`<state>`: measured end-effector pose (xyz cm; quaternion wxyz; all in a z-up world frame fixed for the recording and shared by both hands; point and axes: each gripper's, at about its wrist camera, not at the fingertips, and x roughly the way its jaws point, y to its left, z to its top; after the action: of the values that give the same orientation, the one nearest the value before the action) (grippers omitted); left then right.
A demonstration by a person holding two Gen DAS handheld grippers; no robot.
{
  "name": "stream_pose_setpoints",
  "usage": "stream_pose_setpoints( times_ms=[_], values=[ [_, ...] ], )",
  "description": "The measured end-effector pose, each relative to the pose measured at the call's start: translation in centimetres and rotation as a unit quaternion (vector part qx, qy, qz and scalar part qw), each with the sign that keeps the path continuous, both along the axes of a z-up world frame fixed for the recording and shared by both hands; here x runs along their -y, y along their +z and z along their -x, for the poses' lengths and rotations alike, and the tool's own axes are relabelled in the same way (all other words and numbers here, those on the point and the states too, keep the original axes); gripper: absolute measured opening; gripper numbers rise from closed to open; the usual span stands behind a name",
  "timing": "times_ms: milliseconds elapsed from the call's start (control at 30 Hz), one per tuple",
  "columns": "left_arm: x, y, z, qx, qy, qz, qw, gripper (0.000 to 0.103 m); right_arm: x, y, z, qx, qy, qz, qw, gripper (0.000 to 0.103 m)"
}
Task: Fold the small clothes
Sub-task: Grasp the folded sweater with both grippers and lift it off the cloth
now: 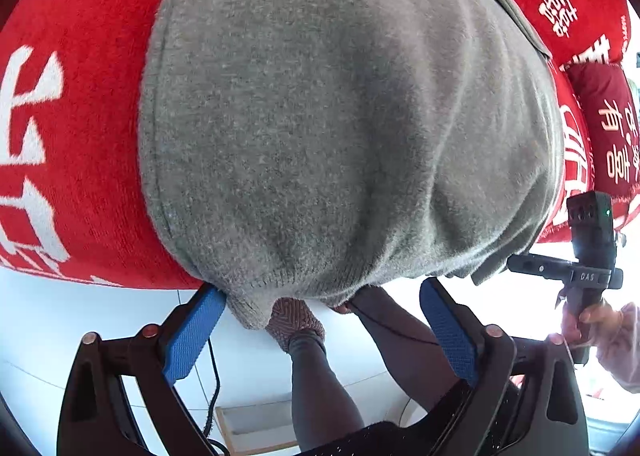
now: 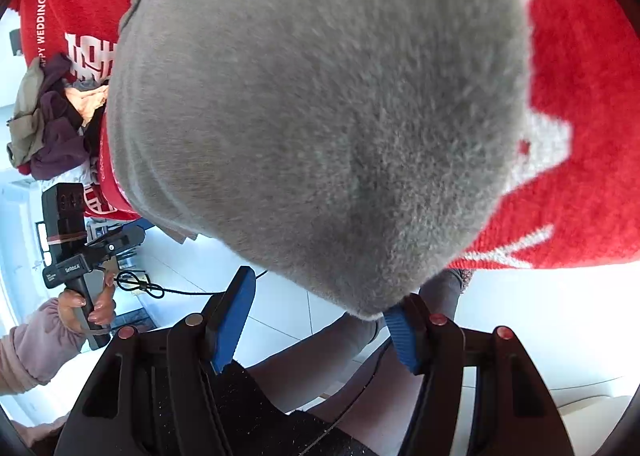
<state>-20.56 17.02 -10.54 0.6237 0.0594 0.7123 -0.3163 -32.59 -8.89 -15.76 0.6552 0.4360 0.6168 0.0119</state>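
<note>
While the fuzzy grey knit garment (image 1: 344, 115) lies spread on the red cloth with white characters (image 1: 80, 95), its near edge hanging over, the left gripper (image 1: 322, 332) and right gripper (image 2: 320, 328) both stand open, gripping nothing.

Bright daylight falls on a white tiled floor (image 2: 304, 304) beneath a red cloth-covered surface (image 1: 80, 95) with white lettering.

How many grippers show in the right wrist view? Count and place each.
2. The right gripper fills the bottom, fingers apart beneath the grey garment; the left gripper is at the left edge, held in a hand.
</note>
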Motion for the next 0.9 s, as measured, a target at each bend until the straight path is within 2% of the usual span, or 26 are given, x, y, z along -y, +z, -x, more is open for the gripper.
stream_pose_setpoints(
  times_ms=[67,133,200,333,467,500,567,600,667,700,800,900],
  values=[
    [-0.4,0.1,0.1,0.006,0.005,-0.008,0.9999,0.079,-0.2,-0.2,-0.2,0.001,0.001,-0.009,1.0,0.065],
    [-0.8,-0.4,0.3,0.0,0.008,-0.011,0.9999,0.069,-0.5,-0.4,-0.3,-0.002,-0.004,-0.017,1.0,0.058],
    [-1.0,-1.1,0.5,-0.009,0.007,-0.014,0.9998,0.068,-0.5,-0.6,-0.2,-0.011,-0.02,-0.027,0.999,0.05],
    [-1.0,-2.5,0.6,-0.003,0.011,-0.031,0.9994,0.068,-0.5,-0.8,-0.2,-0.013,-0.032,-0.03,0.999,0.049],
    [-1.6,-3.3,0.3,-0.015,0.038,-0.014,0.9991,0.067,-1.1,-1.4,-0.8,-0.017,-0.022,-0.029,0.999,0.049],
    [-1.6,-3.2,0.5,-0.01,0.035,-0.012,0.9993,0.064,-1.3,-1.6,-0.9,-0.02,-0.022,-0.029,0.999,0.049],
    [-1.5,-3.2,1.0,-0.017,0.02,-0.007,0.9996,0.021,-1.3,-1.5,-1.4,-0.02,-0.024,-0.03,0.999,0.035],
    [-1.5,-3.1,1.2,-0.02,0.015,-0.004,0.9997,0.016,-1.4,-1.2,-1.5,-0.018,-0.027,-0.03,0.999,0.016],
    [-1.5,-2.3,1.2,-0.018,0.016,0.004,0.9997,0.015,-1.5,-0.6,-1.6,-0.014,-0.032,-0.033,0.999,0.014],
    [-1.6,-1.9,1.2,-0.019,0.021,0.013,0.9995,0.01,-1.6,0.0,-1.6,-0.009,-0.033,-0.036,0.999,0.014],
    [-2.1,-0.1,0.6,-0.03,0.037,0.046,0.9978,0.009,-1.6,1.7,-1.3,0.01,-0.047,-0.06,0.997,0.013],
    [-2.1,2.3,0.0,-0.023,0.037,0.069,0.9967,0.009,-1.3,3.9,-1.2,0.028,-0.067,-0.073,0.995,0.013]
  ],
)
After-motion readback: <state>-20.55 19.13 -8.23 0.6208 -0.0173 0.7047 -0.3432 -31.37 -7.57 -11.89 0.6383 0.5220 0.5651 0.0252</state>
